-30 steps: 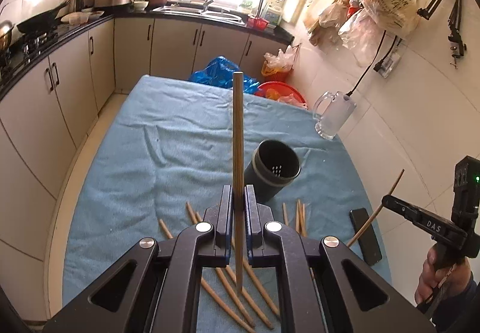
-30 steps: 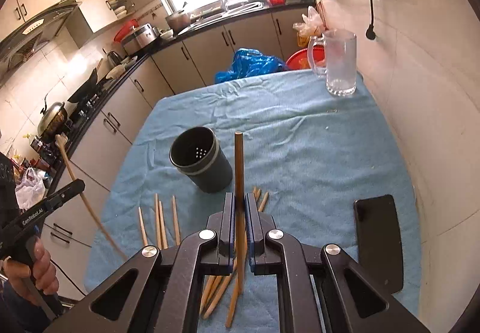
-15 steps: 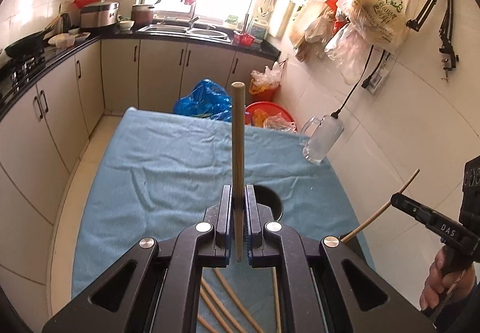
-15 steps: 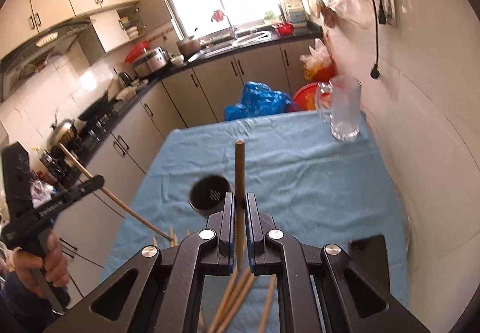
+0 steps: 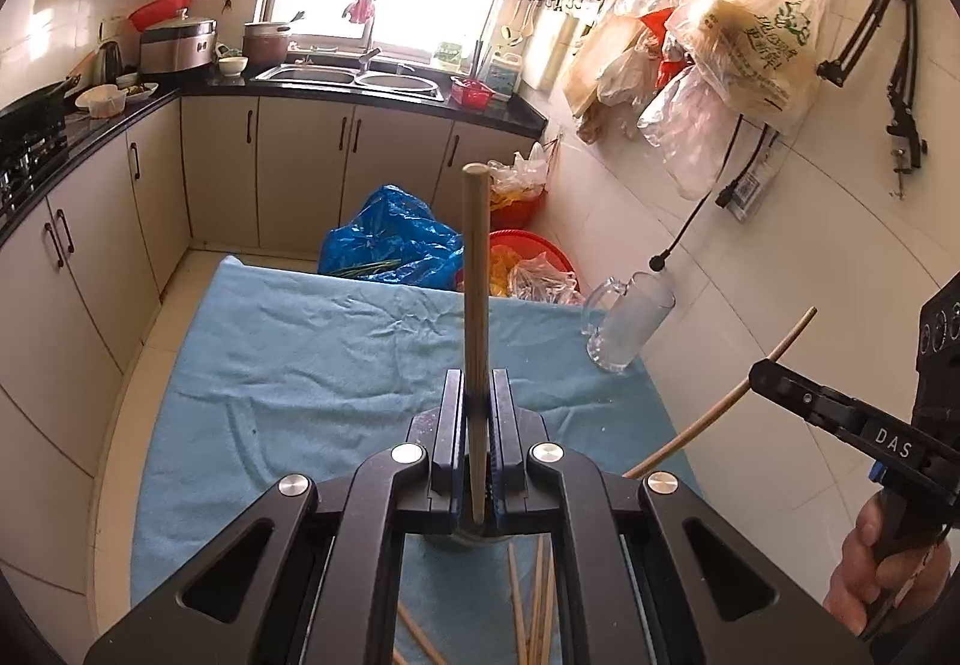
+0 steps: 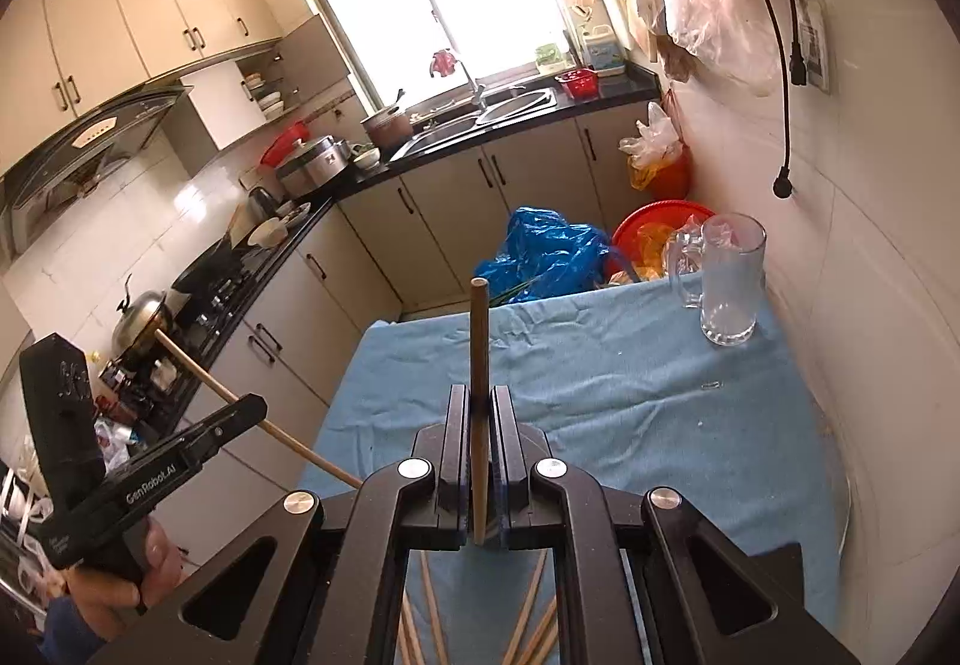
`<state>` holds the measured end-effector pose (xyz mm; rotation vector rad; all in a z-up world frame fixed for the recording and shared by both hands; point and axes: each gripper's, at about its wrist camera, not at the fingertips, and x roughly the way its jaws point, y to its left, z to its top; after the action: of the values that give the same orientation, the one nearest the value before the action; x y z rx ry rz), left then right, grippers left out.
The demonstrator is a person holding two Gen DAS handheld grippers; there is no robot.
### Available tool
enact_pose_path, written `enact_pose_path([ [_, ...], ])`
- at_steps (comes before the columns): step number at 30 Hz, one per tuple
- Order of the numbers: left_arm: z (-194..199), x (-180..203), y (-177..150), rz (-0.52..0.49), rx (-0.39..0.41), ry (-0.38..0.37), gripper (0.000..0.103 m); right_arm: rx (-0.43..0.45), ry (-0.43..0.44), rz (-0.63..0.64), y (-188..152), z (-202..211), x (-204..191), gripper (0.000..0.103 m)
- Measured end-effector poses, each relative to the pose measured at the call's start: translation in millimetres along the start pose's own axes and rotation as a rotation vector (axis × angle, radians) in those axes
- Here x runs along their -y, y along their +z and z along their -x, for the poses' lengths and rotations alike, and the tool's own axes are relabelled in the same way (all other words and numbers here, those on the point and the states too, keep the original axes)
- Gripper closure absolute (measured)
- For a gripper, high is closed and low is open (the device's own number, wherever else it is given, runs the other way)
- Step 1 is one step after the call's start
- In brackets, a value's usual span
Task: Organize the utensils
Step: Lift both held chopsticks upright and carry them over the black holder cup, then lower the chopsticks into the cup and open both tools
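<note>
My left gripper (image 5: 477,395) is shut on a wooden chopstick (image 5: 476,269) that points forward between its fingers. My right gripper (image 6: 478,407) is shut on another wooden chopstick (image 6: 479,341). Each gripper also shows in the other's view: the right one (image 5: 774,372) at the right, the left one (image 6: 249,407) at the left, both with their sticks raised above the table. Several loose chopsticks (image 5: 534,599) lie on the blue cloth (image 5: 300,365) under the grippers; they also show in the right wrist view (image 6: 528,617). The dark holder cup is almost wholly hidden behind my left fingers.
A glass mug (image 5: 627,326) stands at the table's far right corner by the tiled wall; it also shows in the right wrist view (image 6: 729,281). A blue bag (image 5: 390,239) and a red basin (image 5: 528,257) sit on the floor beyond the table. Cabinets line the left.
Both grippers have risen and tilted up with their chopsticks. The holder cup and most loose chopsticks have slid down out of sight behind the fingers.
</note>
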<state>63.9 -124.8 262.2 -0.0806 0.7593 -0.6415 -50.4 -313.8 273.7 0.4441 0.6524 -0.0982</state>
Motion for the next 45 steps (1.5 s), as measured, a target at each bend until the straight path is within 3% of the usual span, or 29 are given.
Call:
enact_pose_path([
  [8,-42.7,0.8,-9.3,0.014,-0.072,0.015,0.096,-0.019,-0.021,-0.020,10.9,-37.4,4.5,0.096],
  [21,-81.7,-16.8,-28.3,0.041,-0.171,0.052,0.096,-0.193,-0.033,-0.066,-13.5,-104.6,22.3,0.096],
  [25,-81.4,-17.1,-26.5,0.043,-0.166,0.037,0.093,-0.198,-0.046,-0.059,-14.8,-110.7,22.6,0.094],
  [28,-78.7,-16.3,-24.1,0.041,-0.152,0.041,0.075,-0.195,-0.045,-0.058,-12.4,-109.7,22.3,0.093],
  [38,-48.3,-16.1,-8.7,0.058,-0.071,0.055,0.066,-0.108,-0.058,-0.054,-0.2,-70.5,21.2,0.082],
  [40,-35.2,-14.4,-7.5,0.047,-0.044,0.062,0.063,-0.091,-0.057,-0.067,-2.1,-58.7,24.6,0.075],
  [45,-2.5,-17.8,-9.6,0.035,0.012,0.094,0.058,-0.104,-0.067,-0.080,-19.1,-44.1,39.2,0.073],
])
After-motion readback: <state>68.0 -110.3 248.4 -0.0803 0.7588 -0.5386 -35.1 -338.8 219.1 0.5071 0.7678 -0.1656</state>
